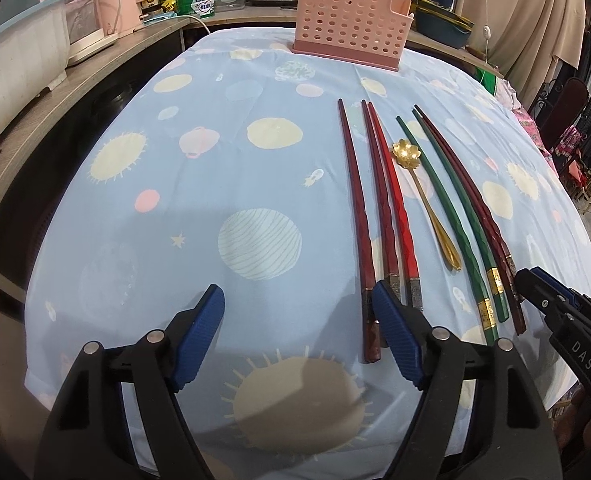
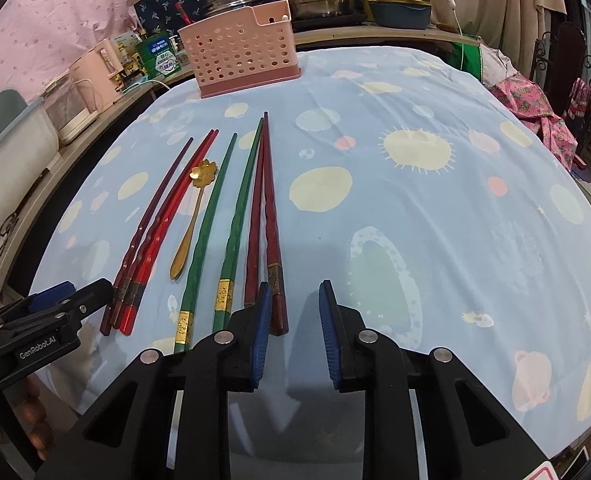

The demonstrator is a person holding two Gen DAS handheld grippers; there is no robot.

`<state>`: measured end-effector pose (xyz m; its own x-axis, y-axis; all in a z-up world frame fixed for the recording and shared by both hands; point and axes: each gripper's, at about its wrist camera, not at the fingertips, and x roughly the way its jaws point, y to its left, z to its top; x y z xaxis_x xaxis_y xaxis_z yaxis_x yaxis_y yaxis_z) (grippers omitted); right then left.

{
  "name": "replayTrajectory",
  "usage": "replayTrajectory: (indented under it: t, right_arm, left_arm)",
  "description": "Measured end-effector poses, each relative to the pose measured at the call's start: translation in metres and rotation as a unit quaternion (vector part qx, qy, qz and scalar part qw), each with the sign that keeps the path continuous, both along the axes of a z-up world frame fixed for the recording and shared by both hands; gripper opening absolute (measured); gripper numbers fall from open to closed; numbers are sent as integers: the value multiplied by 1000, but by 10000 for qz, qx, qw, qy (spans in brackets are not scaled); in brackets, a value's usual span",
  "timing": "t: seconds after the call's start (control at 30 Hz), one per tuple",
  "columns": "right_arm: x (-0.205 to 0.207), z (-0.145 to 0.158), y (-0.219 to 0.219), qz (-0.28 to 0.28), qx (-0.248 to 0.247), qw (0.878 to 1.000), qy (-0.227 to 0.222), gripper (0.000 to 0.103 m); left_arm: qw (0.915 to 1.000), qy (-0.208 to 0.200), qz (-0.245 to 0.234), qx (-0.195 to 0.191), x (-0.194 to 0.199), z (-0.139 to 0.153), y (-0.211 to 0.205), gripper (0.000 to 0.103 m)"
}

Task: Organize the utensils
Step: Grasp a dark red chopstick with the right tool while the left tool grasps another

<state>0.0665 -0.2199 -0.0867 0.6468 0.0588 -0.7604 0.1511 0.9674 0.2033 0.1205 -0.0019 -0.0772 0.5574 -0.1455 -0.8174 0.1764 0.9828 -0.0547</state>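
1. a pink perforated utensil holder is standing upright at the far end of a table under a pale blue planet-print cloth; every place below is given relative to this holder.
2. six chopsticks and a spoon are lying flat on the cloth, well short of the holder, on the near side, their thin tips pointing toward it.
3. three reddish chopsticks are lying together, then a gold flower-bowled spoon, then two green chopsticks, then a dark red chopstick.
4. the left gripper is hovering nearer than all of them, fingers spread wide and holding nothing, one blue pad just beside the butt ends of the reddish chopsticks.
5. the right gripper is also standing spread apart and empty, by the butt of the dark red chopstick.
6. judging by this, the sorting is barely starting: none of these pieces is in the holder yet, and all seven seem left to move. the holder's inside is mostly hidden.
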Motion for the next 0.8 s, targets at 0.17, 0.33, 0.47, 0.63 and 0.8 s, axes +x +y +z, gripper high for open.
replayTrajectory:
  t: [0.17,0.33,0.47,0.63,0.8]
  right_arm:
    - [1,-2,6,81,-99,9999,24,22]
    - [0,-3,2,23,-46,10000,28,15]
    - [-1,-3,2,31,-53,10000,28,13]
    - [-1,-4,2,60,-29,10000,23,9]
    - [-2,-4,1,59,2,10000,25,8]
  left_arm:
    - [10000,33,-65,-34,0,1,0,70]
    - [9999,24,-158,-33,-3,1,-4,64]
    - [9997,6,-234,3,-5,0,-8,59]
    - [9995,21,-324,-45,-8,0,-10,46]
    - [9987,109,-444,-234,-9,0,-9,20]
